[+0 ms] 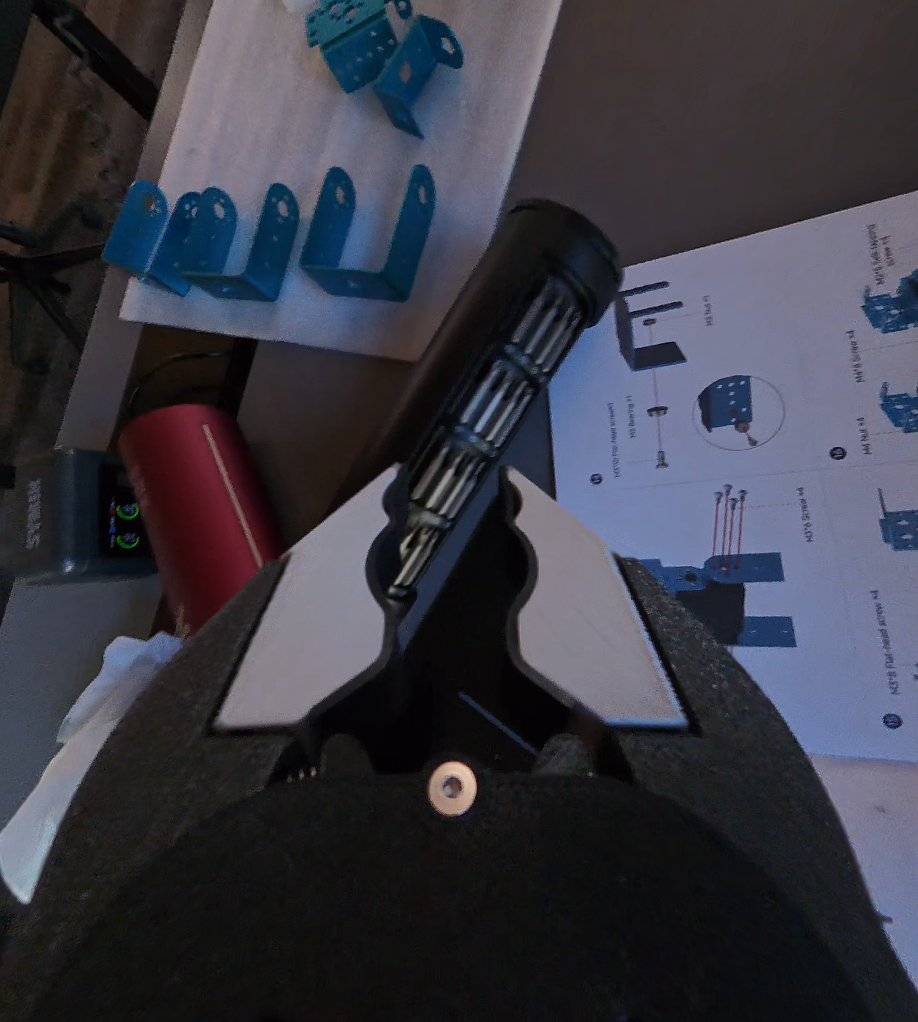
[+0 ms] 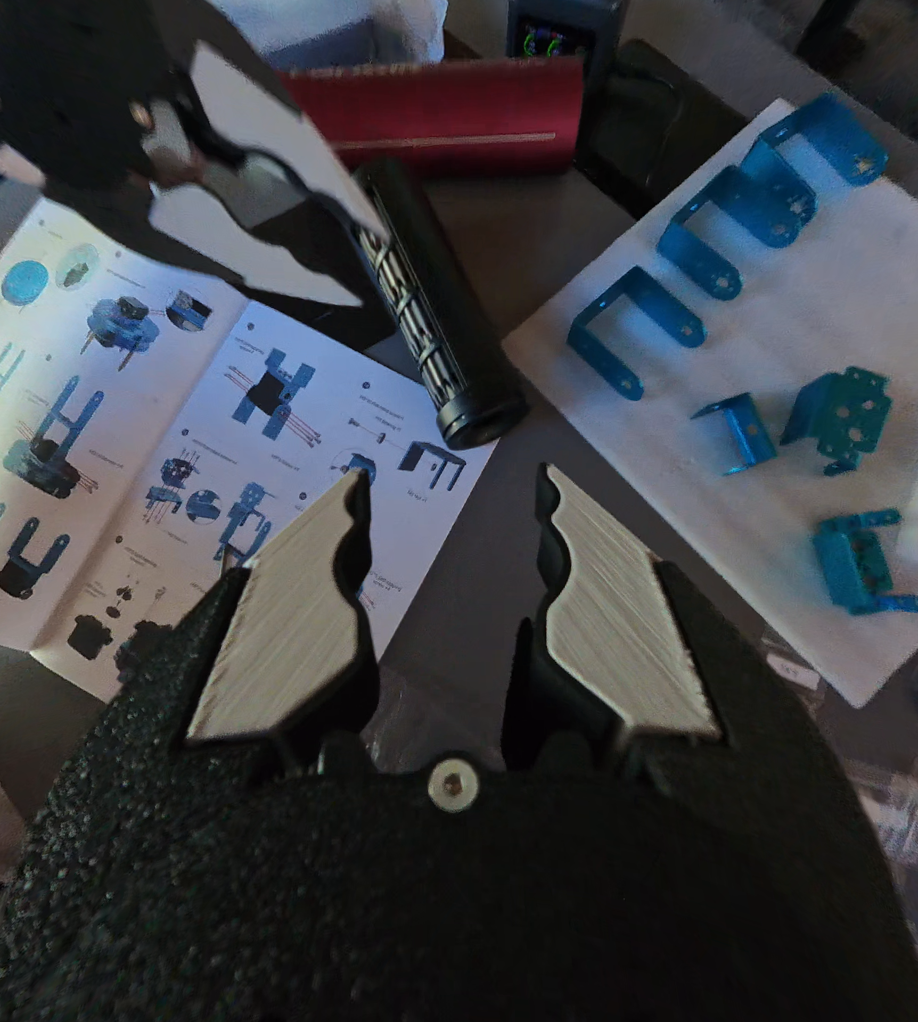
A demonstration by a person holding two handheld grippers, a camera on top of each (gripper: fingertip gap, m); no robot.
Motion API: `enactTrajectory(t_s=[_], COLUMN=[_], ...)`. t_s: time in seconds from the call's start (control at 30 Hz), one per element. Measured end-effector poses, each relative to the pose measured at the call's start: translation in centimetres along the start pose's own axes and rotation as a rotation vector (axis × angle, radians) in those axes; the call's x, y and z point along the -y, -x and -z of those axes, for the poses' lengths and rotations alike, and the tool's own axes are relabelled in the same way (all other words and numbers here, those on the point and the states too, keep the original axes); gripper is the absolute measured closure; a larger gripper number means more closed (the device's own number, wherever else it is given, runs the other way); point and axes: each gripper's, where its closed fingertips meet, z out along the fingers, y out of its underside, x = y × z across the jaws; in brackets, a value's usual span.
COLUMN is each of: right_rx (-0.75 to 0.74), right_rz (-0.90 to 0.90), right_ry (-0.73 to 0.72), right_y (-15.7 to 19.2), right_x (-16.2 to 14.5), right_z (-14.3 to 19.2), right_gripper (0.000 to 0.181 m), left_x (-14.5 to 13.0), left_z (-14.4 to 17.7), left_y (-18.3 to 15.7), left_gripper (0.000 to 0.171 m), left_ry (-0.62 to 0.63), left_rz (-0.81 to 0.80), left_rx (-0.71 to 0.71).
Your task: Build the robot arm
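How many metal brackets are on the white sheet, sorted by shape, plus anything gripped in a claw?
On the white sheet:
Large U-shaped brackets: 3
Smaller bent brackets: 3
Gripped in the left claw, black cylinder: 1
Gripped in the right claw, which is open: 0
Total: 7

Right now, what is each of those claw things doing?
Left gripper: closed on the black cylinder.
Right gripper: open, holding nothing, above the table beside the instruction sheet.
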Motion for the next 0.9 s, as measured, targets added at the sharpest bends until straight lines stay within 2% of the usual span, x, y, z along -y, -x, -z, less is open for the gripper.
enactTrajectory(t_s=[0.07, 0.13, 0.2, 0.27, 0.33, 0.43, 0.5, 0.53, 0.7, 0.8, 0.9], right_rx=[0.051, 0.032, 0.051, 0.086, 0.128, 0.092, -0.001, 0.013, 0.046, 0.042, -0.012], right_rz=[0.066, 0.158, 0.238, 0.24, 0.268, 0.373, 0.466, 0.485, 0.526, 0.619, 0.772], right_ry=[0.134, 0.196, 0.239, 0.311, 0.336, 0.341, 0.36, 0.335, 0.345, 0.378, 0.455], right_y=[0.3, -0.2, -0.8, -1.4, -1.5, -2.7, -4.2, -3.9, -4.0, -4.2, -4.5], right_x=[-1.0, -0.9, -0.8, -1.3, -1.5, -1.8, -2.3, -2.0, -2.0, -1.1, 1.6], right_z=[-2.4, -4.2, -6.3, -8.8, -10.9, -13.3, -14.6, -14.6, -13.9, -11.9, -9.0], right_gripper=[0.113, 0.107, 0.104, 0.097, 0.098, 0.103, 0.111, 0.116, 0.12, 0.12, 0.12], left_x=[-0.2, -0.7, -0.9, -0.9, -1.6, -2.6, -3.5, -3.6, -3.1, -1.9, 0.0], left_z=[0.5, 0.2, -0.7, -1.9, -3.0, -4.0, -4.6, -4.8, -4.7, -4.2, -3.9], left_y=[0.9, 1.1, 1.4, 1.7, 1.9, 2.2, 2.1, 1.9, 1.2, 0.5, 0.5], left_gripper=[0.127, 0.102, 0.101, 0.1, 0.099, 0.101, 0.106, 0.105, 0.107, 0.109, 0.11], left_ry=[-0.013, 0.031, 0.077, 0.121, 0.183, 0.241, 0.272, 0.27, 0.217, 0.143, 0.037], left_rz=[0.045, 0.061, 0.029, 0.015, 0.003, -0.037, -0.063, -0.072, -0.075, -0.041, 0.021], left_rx=[-0.022, -0.084, -0.101, -0.125, -0.151, -0.139, -0.128, -0.128, -0.111, -0.092, -0.037])
